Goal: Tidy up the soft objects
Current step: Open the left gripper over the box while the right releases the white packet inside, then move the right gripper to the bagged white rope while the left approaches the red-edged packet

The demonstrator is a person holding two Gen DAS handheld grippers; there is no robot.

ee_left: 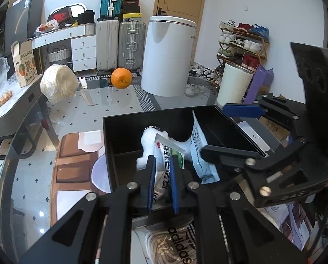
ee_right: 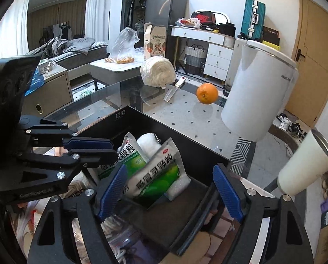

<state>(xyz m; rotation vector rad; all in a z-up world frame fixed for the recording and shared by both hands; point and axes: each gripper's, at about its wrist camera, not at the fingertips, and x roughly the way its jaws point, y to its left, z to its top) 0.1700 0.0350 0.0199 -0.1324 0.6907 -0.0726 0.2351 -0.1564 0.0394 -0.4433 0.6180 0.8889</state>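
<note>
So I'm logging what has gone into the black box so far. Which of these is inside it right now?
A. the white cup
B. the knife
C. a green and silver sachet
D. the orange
C: a green and silver sachet leans inside the black box, while the orange, knife and white cup sit outside it.

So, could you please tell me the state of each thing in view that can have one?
Left gripper: shut on a green-and-silver sachet.
Right gripper: open, fingers apart, nothing between them.
Black box: open-topped, holding sachets and a white plush toy.
Second green sachet: leaning inside the box.
Orange: whole, on the glass table.
</note>
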